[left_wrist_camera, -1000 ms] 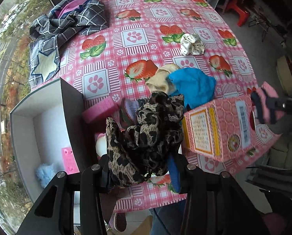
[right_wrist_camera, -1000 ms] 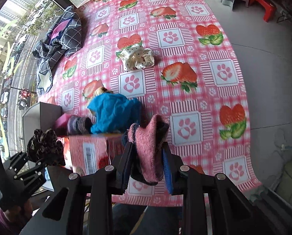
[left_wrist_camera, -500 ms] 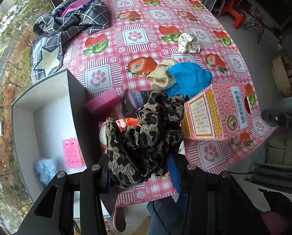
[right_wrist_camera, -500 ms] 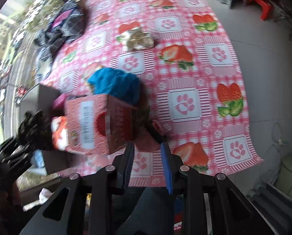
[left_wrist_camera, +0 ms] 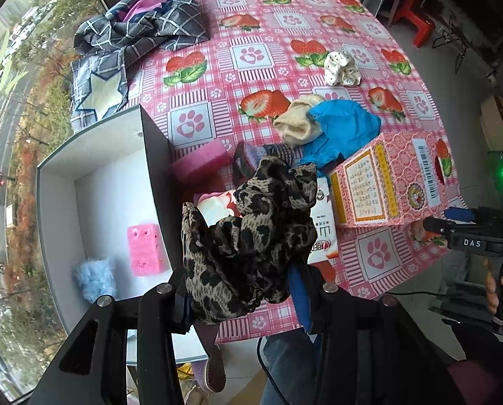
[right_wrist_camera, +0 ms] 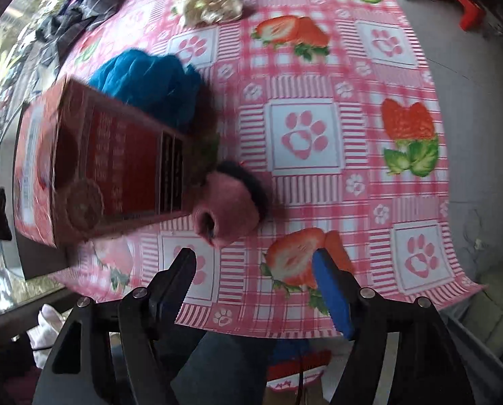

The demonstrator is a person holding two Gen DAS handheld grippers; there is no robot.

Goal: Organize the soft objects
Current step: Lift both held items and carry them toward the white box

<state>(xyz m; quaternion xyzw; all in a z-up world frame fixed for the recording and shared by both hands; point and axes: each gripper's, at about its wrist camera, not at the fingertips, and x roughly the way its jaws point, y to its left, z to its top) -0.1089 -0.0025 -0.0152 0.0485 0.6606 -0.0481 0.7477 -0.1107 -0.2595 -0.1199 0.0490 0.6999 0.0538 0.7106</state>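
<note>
My left gripper (left_wrist_camera: pixel 241 283) is shut on a leopard-print scrunchie (left_wrist_camera: pixel 248 236), held above the near table edge beside the open white box (left_wrist_camera: pixel 93 155). That box holds a pink sponge (left_wrist_camera: pixel 145 249) and a light blue fluffy item (left_wrist_camera: pixel 93 278). My right gripper (right_wrist_camera: pixel 255 270) is open and empty. A pink sock (right_wrist_camera: pixel 229 209) lies on the table just beyond its fingertips, against the pink carton (right_wrist_camera: pixel 99 168). The blue cloth (left_wrist_camera: pixel 342 128), cream sock (left_wrist_camera: pixel 297 121) and dotted scrunchie (left_wrist_camera: pixel 341 67) lie further out.
A plaid garment (left_wrist_camera: pixel 133 37) lies at the far left of the strawberry tablecloth (left_wrist_camera: pixel 251 57). A pink sponge (left_wrist_camera: pixel 201 165), a striped sock (left_wrist_camera: pixel 261 155) and a white packet (left_wrist_camera: pixel 322 233) lie by the box wall. The table edge is close below both grippers.
My right gripper has opened and let go of the pink sock, which now lies on the table by the carton. My left gripper has drawn back slightly, still holding the leopard scrunchie.
</note>
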